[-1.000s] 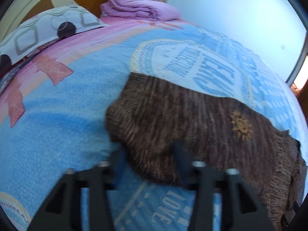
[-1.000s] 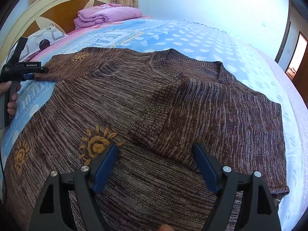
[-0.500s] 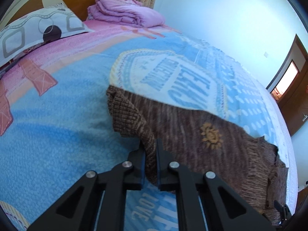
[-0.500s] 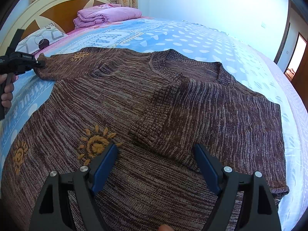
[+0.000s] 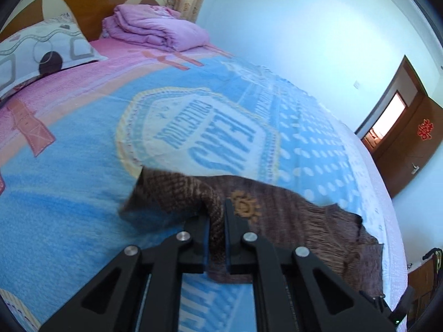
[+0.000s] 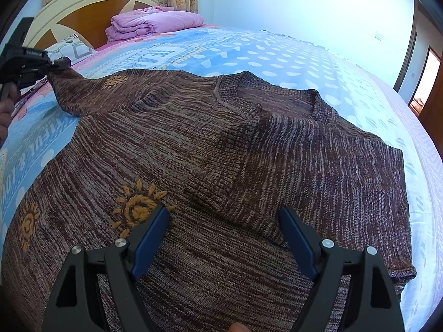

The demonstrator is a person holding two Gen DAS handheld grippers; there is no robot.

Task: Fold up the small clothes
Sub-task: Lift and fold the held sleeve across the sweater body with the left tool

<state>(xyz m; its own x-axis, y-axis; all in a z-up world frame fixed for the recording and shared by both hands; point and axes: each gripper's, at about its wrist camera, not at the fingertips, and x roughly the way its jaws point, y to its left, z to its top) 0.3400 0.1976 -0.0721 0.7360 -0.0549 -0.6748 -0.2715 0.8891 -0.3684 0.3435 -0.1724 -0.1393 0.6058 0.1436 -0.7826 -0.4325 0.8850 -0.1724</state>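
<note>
A brown knit sweater (image 6: 171, 144) with orange sun embroidery lies spread on the bed. Its right sleeve (image 6: 249, 171) is folded across the chest. My left gripper (image 5: 216, 221) is shut on the cuff of the left sleeve (image 5: 177, 191) and holds it lifted off the bedspread; it also shows in the right wrist view (image 6: 30, 63) at the far left. My right gripper (image 6: 224, 221) is open and empty, hovering low over the sweater's lower body, its blue pads (image 6: 149, 238) on either side of the folded cuff.
The bed has a blue and pink printed bedspread (image 5: 83, 144). A patterned pillow (image 5: 41, 52) and a folded purple quilt (image 5: 157, 30) lie by the wooden headboard (image 6: 83, 16). A brown door (image 5: 409, 144) stands at the right.
My left gripper closed on the sleeve cuff and lifted it up off the bed. My right gripper stayed open and still.
</note>
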